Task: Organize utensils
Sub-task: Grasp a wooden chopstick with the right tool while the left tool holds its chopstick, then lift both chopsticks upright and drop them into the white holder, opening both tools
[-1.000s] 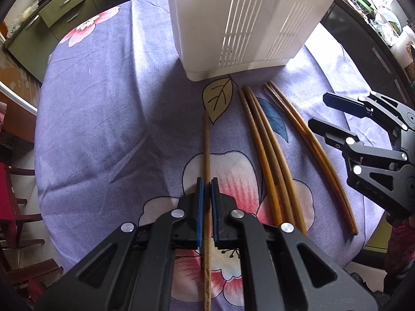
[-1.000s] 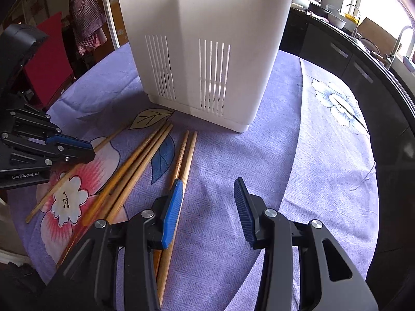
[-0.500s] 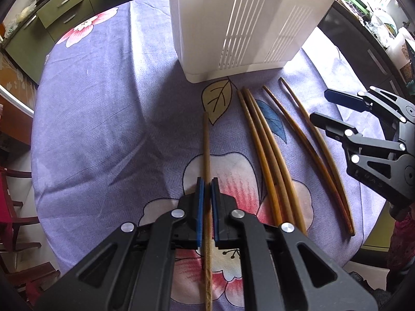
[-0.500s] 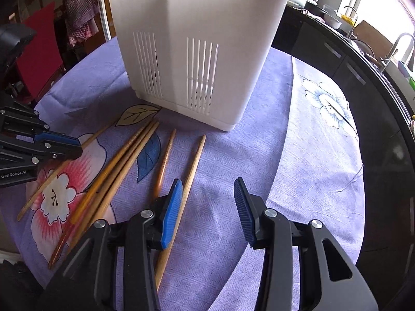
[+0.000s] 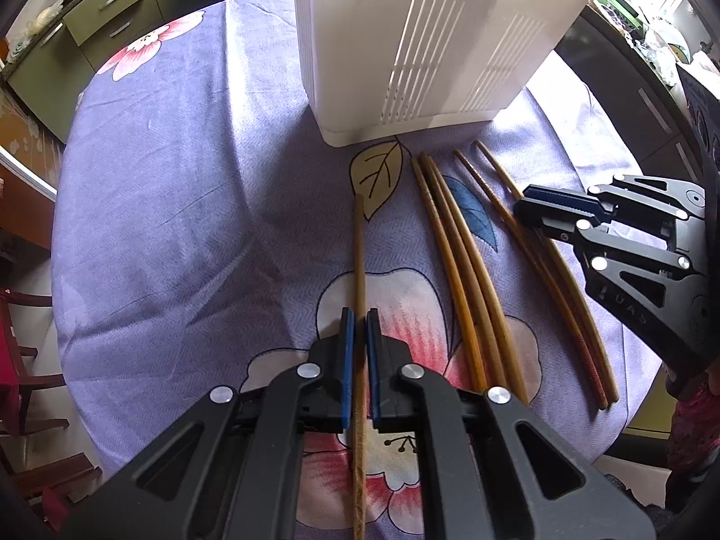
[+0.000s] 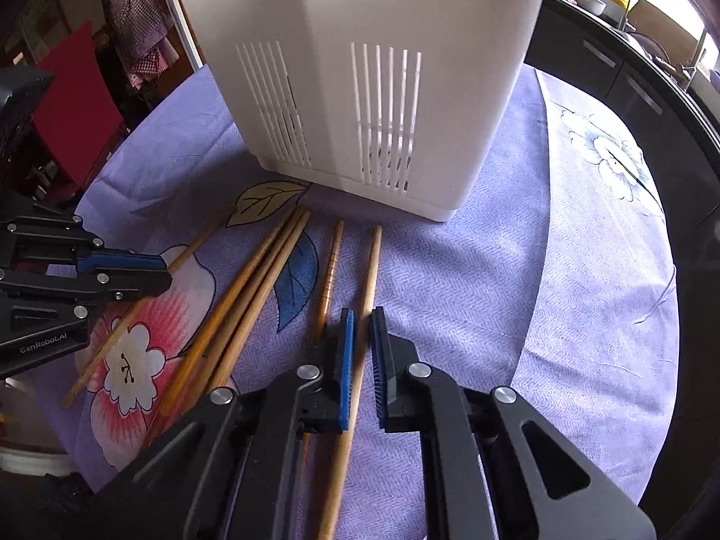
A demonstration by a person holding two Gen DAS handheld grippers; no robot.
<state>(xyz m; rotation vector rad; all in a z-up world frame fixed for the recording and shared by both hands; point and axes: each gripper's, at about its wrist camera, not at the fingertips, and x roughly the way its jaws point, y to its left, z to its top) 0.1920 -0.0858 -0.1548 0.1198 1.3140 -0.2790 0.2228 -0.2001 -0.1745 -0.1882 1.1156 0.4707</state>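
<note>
Right gripper just closed on chopstick, pointing steeply down

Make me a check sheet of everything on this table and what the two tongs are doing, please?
Surface: round table under a purple flowered cloth.
Job's things: white slotted utensil holder standing upright; six wooden chopsticks in all, four lying loose on the cloth.
Clutter: nothing seen.
Tongs: left tongs shut on a single chopstick; right tongs have just closed, with the rightmost chopstick between their pads.
Cables: nothing seen.
Surroundings: green drawers, dark cabinets, a red chair.
</note>
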